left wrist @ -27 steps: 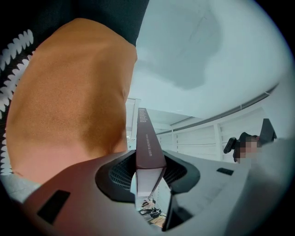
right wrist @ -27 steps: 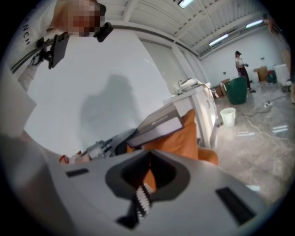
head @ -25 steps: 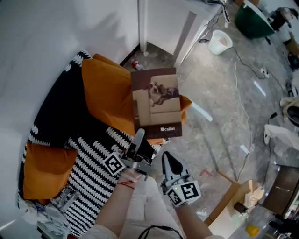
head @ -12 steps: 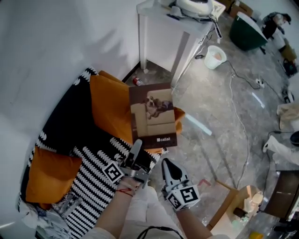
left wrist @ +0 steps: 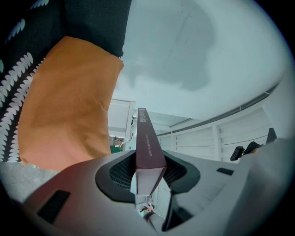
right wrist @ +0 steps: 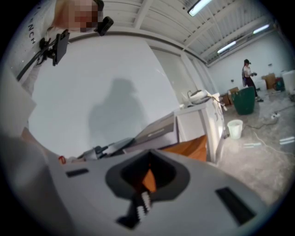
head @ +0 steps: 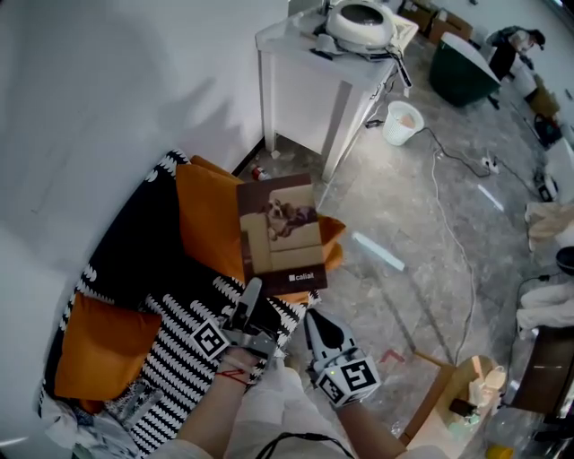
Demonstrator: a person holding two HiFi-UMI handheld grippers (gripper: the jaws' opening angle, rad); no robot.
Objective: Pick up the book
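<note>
The dark brown hardcover book (head: 281,235) is held by its lower edge between the closed jaws of the left hand-held gripper (head: 250,298). Its front cover faces up, showing a dog on a beige armchair above small white lettering. In the left gripper view it runs edge-on, spine uppermost.

Grey left gripper (head: 251,289) and right gripper (head: 314,317) bear black-and-white marker cubes (head: 212,340); red wrist cord (head: 235,376).

Grey floor (head: 404,215) below me carries a white bucket (head: 401,123) and a trailing cable (head: 453,215). An orange cushion (head: 206,220) and a second cushion (head: 103,345) lie on the patterned blanket (head: 170,350). A white appliance (head: 360,22) sits on the counter (head: 296,63).
</note>
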